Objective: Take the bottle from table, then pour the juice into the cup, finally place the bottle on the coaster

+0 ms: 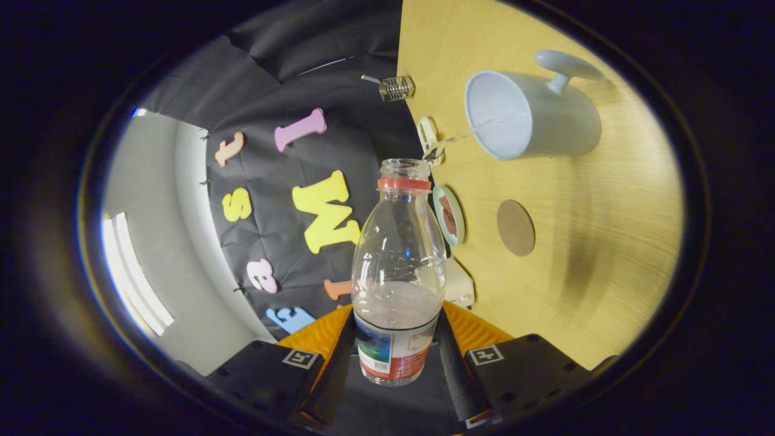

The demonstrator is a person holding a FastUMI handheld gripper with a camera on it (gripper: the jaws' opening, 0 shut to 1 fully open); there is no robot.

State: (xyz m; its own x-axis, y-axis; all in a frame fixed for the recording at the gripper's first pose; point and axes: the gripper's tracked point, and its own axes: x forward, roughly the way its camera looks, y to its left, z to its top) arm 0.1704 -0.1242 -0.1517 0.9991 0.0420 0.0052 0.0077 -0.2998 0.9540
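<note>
One bottle [396, 272] is clamped between the gripper [396, 363] fingers. One cup [527, 115] and one coaster [516, 227] are seen on the table [605, 242], away from its edge.

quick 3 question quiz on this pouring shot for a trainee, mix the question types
1. True or false: the gripper is shut on the bottle.
2. Multiple choice: where is the thin stream from the bottle's mouth going? A) onto the brown coaster B) into the pale cup C) onto the table
3. Fill in: the bottle's cap is ____.

Key:
1. True; a finger presses on each side of its labelled lower part.
2. B.
3. Off; the mouth is open above the red collar.
</note>
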